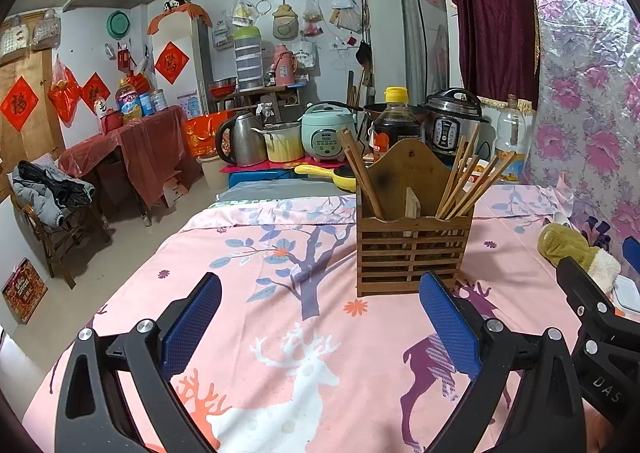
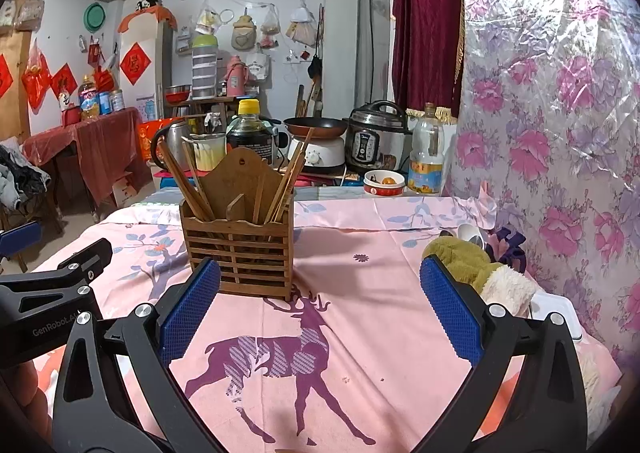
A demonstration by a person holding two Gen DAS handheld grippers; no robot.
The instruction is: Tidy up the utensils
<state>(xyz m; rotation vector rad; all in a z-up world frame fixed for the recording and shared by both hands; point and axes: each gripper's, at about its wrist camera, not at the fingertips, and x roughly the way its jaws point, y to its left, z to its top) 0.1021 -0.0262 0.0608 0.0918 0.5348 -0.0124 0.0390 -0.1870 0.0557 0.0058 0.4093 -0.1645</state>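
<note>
Left wrist view: the left hand-held gripper (image 1: 320, 323) gapes wide, empty, above the pink deer-print bedsheet (image 1: 280, 253); the slatted wooden chopstick holder (image 1: 412, 253) with chopsticks (image 1: 468, 181) stands upright just ahead-right.

Right wrist view: the right hand-held gripper (image 2: 320, 313) is wide, empty; the holder stands ahead-left, a plush toy (image 2: 480, 269) right.

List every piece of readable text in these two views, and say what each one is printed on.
"GenRobot.AI": on the left gripper body, right wrist view.
"DAS": on the right gripper body, left wrist view; the rest is cut off.
"福": on the red diamond paper on the wooden door.
Labels on the soy sauce bottle, oil bottle and pressure cooker: too small to read.
</note>
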